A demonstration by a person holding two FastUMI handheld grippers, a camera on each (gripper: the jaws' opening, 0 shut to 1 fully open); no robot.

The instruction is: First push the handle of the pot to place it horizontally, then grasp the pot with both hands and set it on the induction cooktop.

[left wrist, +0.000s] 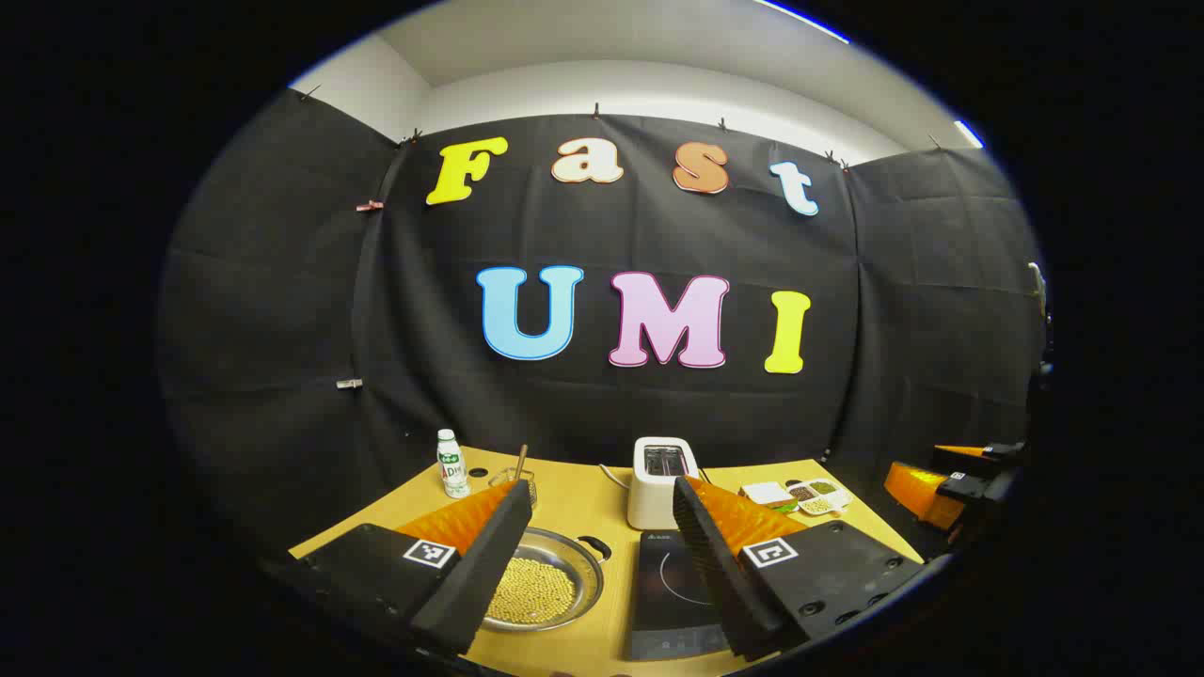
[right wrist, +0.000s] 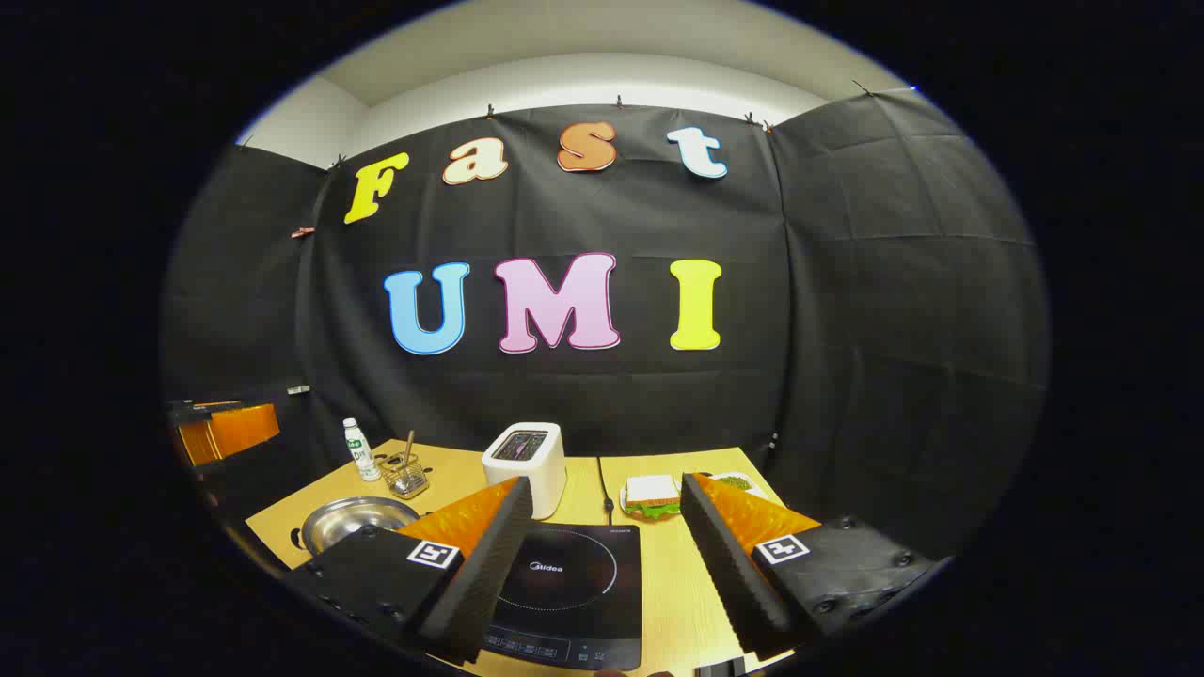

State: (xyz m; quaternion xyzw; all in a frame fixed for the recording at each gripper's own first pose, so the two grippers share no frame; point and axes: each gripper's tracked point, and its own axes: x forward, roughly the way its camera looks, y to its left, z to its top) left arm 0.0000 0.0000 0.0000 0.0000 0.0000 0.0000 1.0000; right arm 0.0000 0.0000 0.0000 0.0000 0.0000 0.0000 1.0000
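Note:
A steel pot point(left wrist: 536, 588) with yellow beans in it sits on the wooden table point(left wrist: 578, 512), showing a black loop handle point(left wrist: 594, 547) at its far right rim. The black induction cooktop point(left wrist: 666, 592) lies just right of it. My left gripper point(left wrist: 599, 486) hovers open above and in front of both, touching nothing. In the right gripper view the cooktop point(right wrist: 569, 588) lies between my fingers and the pot point(right wrist: 357, 522) is off to the left. My right gripper point(right wrist: 606, 482) is open and holds nothing. The right gripper point(left wrist: 950, 484) also appears at the far right of the left gripper view.
A white toaster point(left wrist: 663, 480) stands right behind the cooktop. A small bottle point(left wrist: 452, 464) and a glass holder point(left wrist: 517, 481) with a stick stand behind the pot. Small trays of beans point(left wrist: 811, 496) and a sandwich point(right wrist: 651, 495) lie at the right back.

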